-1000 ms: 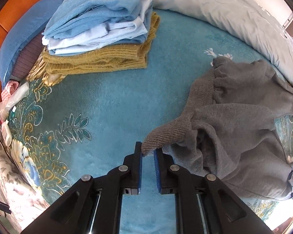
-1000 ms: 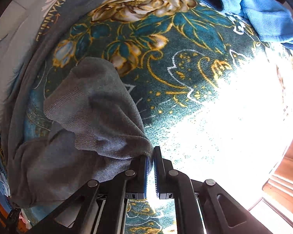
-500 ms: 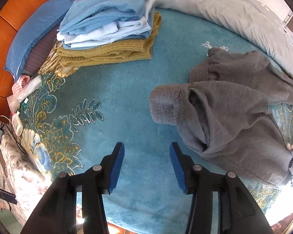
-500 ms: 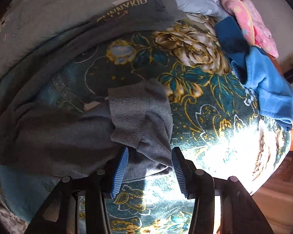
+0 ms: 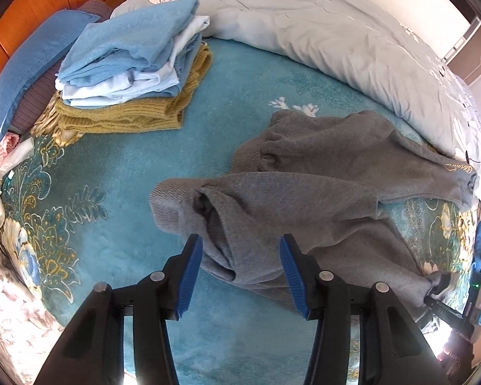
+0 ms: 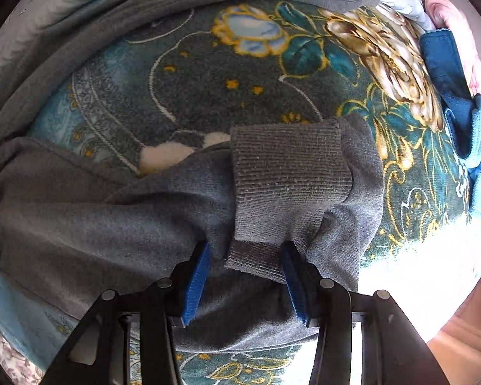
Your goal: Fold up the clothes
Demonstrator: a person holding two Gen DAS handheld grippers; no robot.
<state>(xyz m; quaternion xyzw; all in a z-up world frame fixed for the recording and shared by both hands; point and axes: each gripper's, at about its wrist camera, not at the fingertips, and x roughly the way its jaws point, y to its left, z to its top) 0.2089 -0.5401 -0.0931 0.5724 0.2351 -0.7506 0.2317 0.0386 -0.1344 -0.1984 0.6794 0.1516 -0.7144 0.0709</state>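
While both sleeves of the grey knitted sweatshirt lie folded inward on the teal flowered blanket, left gripper and right gripper stand apart, holding nothing; the body fold remains.

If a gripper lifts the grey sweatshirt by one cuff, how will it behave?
The grey sweatshirt looks thick yet floppy: it lies in soft creases, so it would probably drape and trail. Its ribbed cuff should grip well. It may drag on the plush blanket.
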